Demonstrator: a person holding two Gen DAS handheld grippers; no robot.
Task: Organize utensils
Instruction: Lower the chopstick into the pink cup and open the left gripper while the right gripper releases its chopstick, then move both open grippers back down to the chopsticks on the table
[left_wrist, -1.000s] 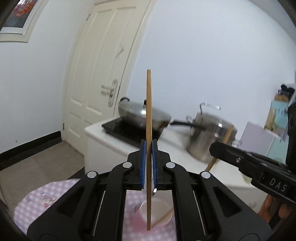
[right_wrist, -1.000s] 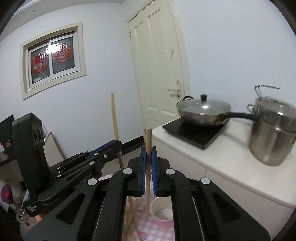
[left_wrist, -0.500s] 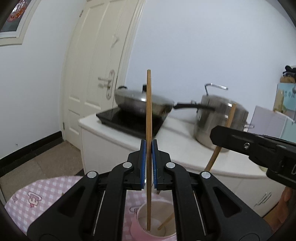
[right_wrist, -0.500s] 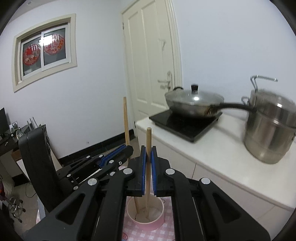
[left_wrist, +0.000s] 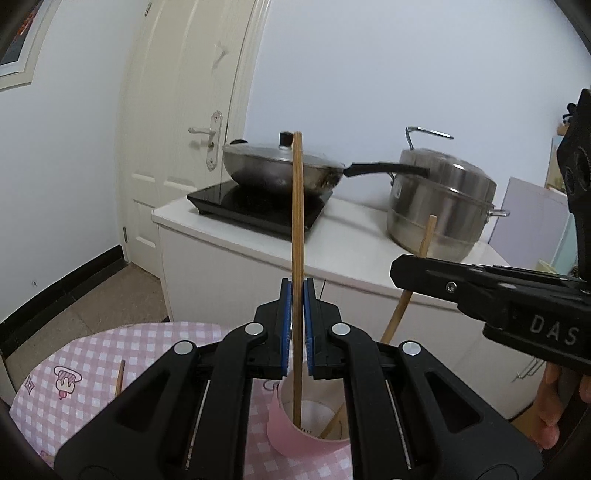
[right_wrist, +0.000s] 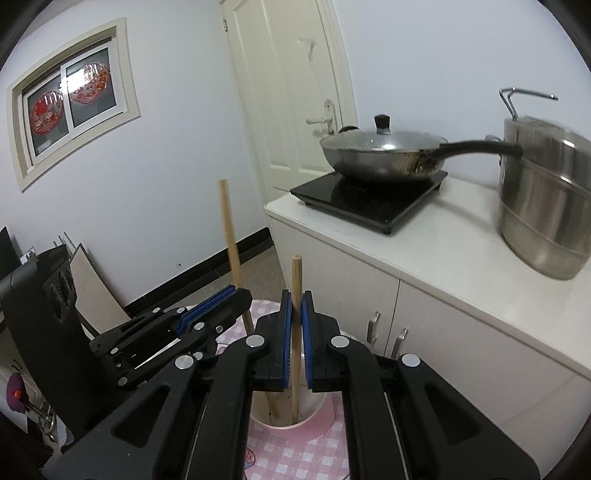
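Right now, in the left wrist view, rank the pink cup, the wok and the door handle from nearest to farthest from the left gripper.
1. Pink cup: just below the left gripper, on the checked tablecloth.
2. Wok: beyond, on the black cooktop on the counter.
3. Door handle: farthest, on the door at left, behind the counter.

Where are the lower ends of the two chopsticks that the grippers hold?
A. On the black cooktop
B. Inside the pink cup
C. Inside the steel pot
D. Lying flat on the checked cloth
B: the chopstick in the left gripper and the chopstick in the right gripper both reach down into the pink cup.
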